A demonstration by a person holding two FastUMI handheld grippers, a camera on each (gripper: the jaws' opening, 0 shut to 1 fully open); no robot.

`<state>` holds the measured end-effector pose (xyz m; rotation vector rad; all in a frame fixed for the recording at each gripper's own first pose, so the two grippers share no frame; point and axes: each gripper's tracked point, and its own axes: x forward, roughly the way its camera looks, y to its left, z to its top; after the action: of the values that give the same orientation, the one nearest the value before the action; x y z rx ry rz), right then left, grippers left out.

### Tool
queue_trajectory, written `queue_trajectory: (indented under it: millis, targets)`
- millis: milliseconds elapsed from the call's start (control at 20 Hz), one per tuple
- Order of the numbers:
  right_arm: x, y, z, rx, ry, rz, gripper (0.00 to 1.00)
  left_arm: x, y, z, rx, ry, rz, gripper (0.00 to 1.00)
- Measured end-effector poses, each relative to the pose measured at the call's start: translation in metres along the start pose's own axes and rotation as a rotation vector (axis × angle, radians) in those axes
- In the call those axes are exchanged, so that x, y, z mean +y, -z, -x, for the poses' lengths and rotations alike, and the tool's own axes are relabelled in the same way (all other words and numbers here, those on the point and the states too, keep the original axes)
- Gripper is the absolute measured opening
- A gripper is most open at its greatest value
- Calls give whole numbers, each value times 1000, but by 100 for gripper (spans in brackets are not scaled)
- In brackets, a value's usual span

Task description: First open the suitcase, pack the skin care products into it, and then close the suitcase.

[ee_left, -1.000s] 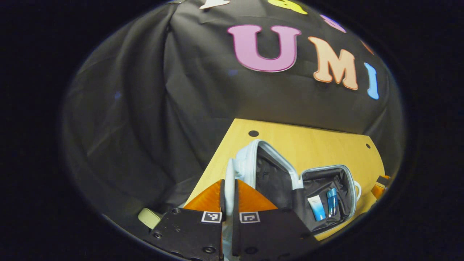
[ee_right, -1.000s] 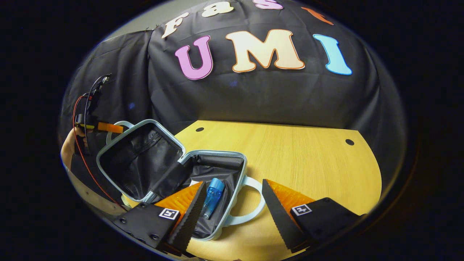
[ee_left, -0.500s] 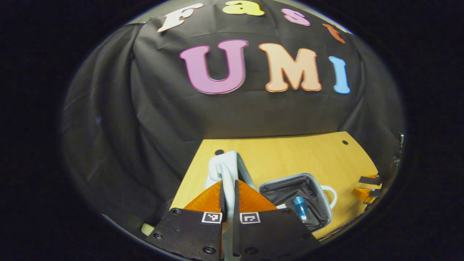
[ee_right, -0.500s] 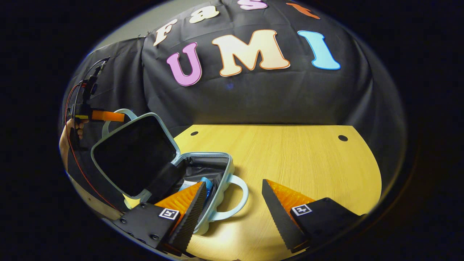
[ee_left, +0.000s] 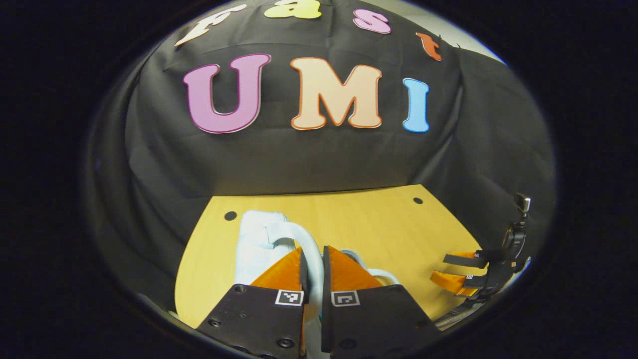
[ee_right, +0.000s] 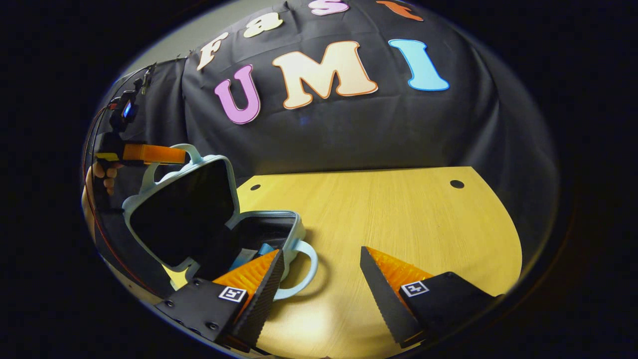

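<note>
Right up close in the left gripper view, the left gripper (ee_left: 313,259) has its two orange fingers pinched together on the pale blue handle (ee_left: 305,239) of the suitcase lid (ee_left: 256,239), with the handle's loop squeezed between the pads. Just beyond those fingers the lid's white-blue shell rises over the wooden table (ee_left: 359,219), and a second handle (ee_left: 384,275) curves out low beside the right-hand finger. Off toward the table's right edge the right gripper (ee_left: 456,268) shows small, its fingers spread apart with nothing between them. From the right gripper view, that gripper (ee_right: 319,269) sits low over the table (ee_right: 398,214), wide open and empty, the tabletop bare between the fingers. Beside its left finger lies the suitcase base (ee_right: 271,229), flat on the wood, with its looped handle (ee_right: 299,271) pointing toward the camera. Something blue (ee_right: 264,248), probably one of the skin care products, peeks from the base's dark lining, mostly hidden behind the finger. Farther back the lid (ee_right: 179,209) stands tilted over the base, half closed, its dark inner side facing this way. At its upper handle the left gripper (ee_right: 179,155) clamps on, a hand (ee_right: 102,174) behind it.
</note>
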<state>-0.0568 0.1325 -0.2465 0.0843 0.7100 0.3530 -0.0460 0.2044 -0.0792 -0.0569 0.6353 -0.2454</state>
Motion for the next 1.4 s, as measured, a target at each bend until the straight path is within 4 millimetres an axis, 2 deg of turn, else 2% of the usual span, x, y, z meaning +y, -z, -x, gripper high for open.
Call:
queue_trajectory:
  millis: [250, 350, 500, 600, 750, 950, 1000, 1050, 1150, 1200, 1250, 1300, 1400]
  targets:
    - [-25, 4, 10, 3, 38, -12, 96, -69, 37, -32, 80, 136, 6, 6]
    - [-37, 6, 16, 4, 55, -16, 96, -96, 59, -45, 127, 167, 0, 7]
    - [-55, 11, 26, 9, 82, -23, 96, -125, 95, -61, 198, 202, -11, 6]
    - [-68, 15, 31, 16, 97, -27, 96, -133, 121, -75, 244, 206, -20, 7]
    - [-87, 20, 42, 20, 117, -43, 96, -136, 147, -93, 299, 182, -45, 7]
    - [-107, 20, 56, 21, 115, -49, 96, -145, 178, -105, 354, 124, -36, 10]
    - [-110, 19, 59, 17, 109, -46, 96, -146, 182, -101, 352, 103, -35, 12]
    - [-113, 18, 60, 14, 97, -44, 96, -150, 178, -98, 335, 101, -34, 16]
    - [-114, 11, 62, 3, 68, -42, 96, -154, 159, -92, 237, 49, -91, 58]
    - [-113, 4, 64, -9, 56, -38, 96, -153, 142, -82, 167, 4, -123, 79]
    - [-111, -7, 66, -32, 48, -26, 96, -157, 121, -81, 82, -27, -132, 100]
    - [-109, -21, 69, -66, 45, -7, 96, -161, 100, -69, 3, -52, -120, 95]
    - [-102, -59, 78, -168, 53, 39, 97, -167, 62, -43, -139, -95, -74, 96]
